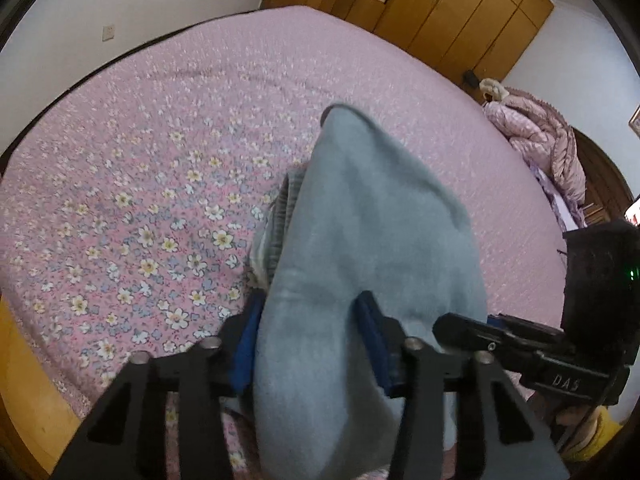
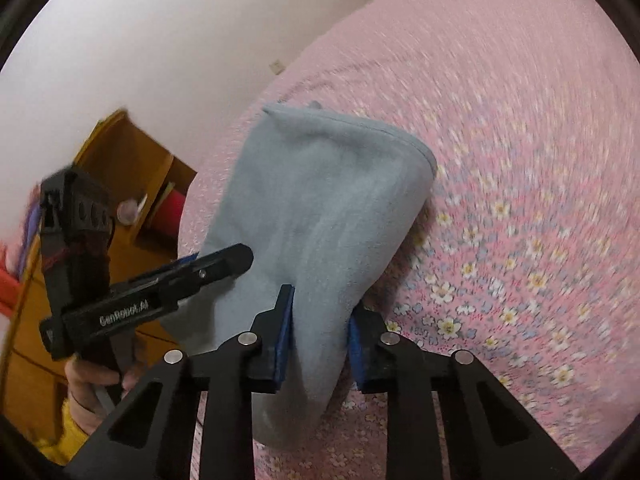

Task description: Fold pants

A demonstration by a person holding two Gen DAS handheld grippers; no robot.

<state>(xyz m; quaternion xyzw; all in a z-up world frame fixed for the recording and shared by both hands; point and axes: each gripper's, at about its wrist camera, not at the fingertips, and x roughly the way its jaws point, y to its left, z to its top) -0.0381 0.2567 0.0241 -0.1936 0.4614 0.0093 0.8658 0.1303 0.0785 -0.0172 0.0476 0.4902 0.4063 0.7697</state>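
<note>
Light blue fleece pants (image 1: 368,220) hang bunched over a bed with a pink flowered sheet (image 1: 160,140). In the left wrist view my left gripper (image 1: 312,304) is shut on the near end of the pants, its blue pads pressing the cloth from both sides. A grey ribbed band shows at the cloth's left edge. My right gripper (image 1: 460,326) comes in from the right, against the same fabric. In the right wrist view my right gripper (image 2: 320,308) is shut on a fold of the pants (image 2: 320,192), whose far part rests on the sheet (image 2: 520,160). The left gripper (image 2: 216,262) reaches the cloth from the left.
A wooden wardrobe (image 1: 440,12) stands beyond the bed's far side. A pink quilted cover (image 1: 540,132) is heaped at the right. A wooden shelf unit (image 2: 132,184) sits beside the bed by the white wall. A person's hand (image 2: 88,384) holds the left gripper's handle.
</note>
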